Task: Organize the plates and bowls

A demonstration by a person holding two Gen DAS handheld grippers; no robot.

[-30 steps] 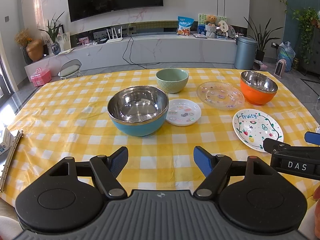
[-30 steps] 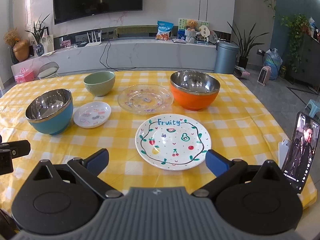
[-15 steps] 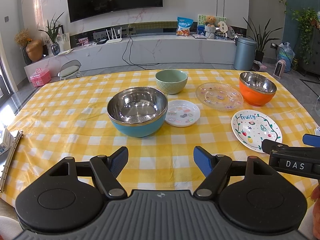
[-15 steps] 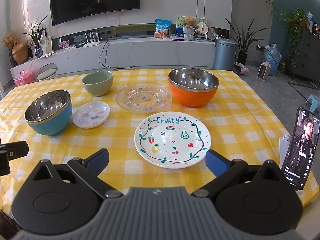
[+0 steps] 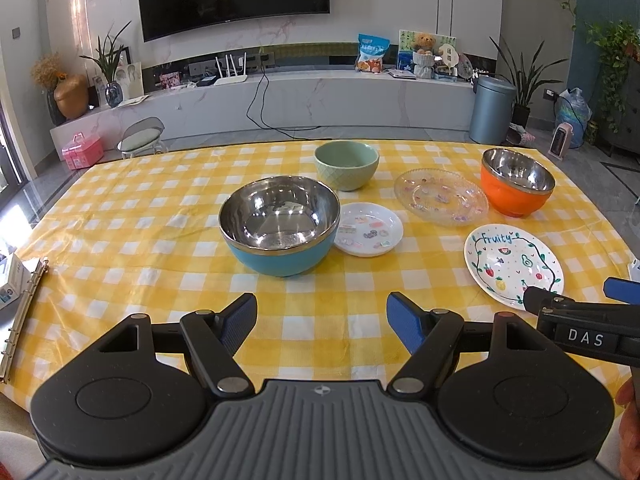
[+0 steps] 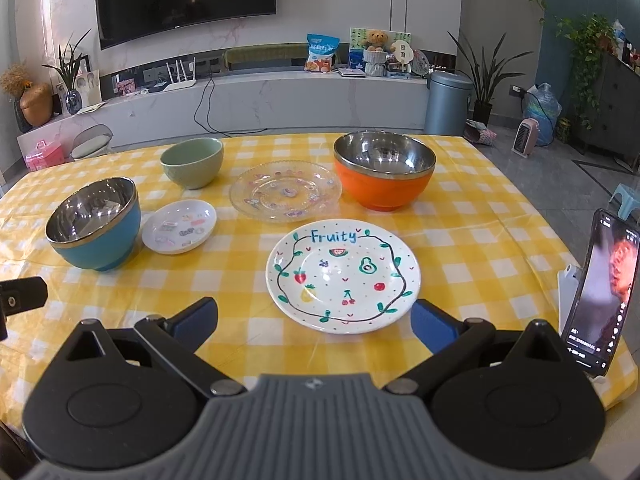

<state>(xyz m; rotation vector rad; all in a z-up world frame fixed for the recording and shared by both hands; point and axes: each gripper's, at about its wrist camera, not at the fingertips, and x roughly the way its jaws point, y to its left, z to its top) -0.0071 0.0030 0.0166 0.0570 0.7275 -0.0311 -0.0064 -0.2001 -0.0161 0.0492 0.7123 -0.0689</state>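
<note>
On the yellow checked tablecloth (image 5: 140,216) stand a blue steel-lined bowl (image 5: 279,225), a green bowl (image 5: 346,164), an orange steel-lined bowl (image 5: 517,187), a small white plate (image 5: 369,229), a clear glass plate (image 5: 441,196) and a white "Fruity" plate (image 5: 513,265). My left gripper (image 5: 322,322) is open and empty, just in front of the blue bowl. My right gripper (image 6: 314,320) is open and empty, at the near rim of the Fruity plate (image 6: 343,275). The blue bowl (image 6: 94,229) and orange bowl (image 6: 385,169) also show in the right wrist view.
A phone on a stand (image 6: 602,292) is upright at the table's right edge. A ring binder (image 5: 22,312) and a small box (image 5: 10,280) lie at the left edge. Beyond the table are a TV console, a bin (image 5: 491,109) and plants.
Both grippers have edged slightly forward and lower toward the dishes. Nothing was taken hold of or moved on the table.
</note>
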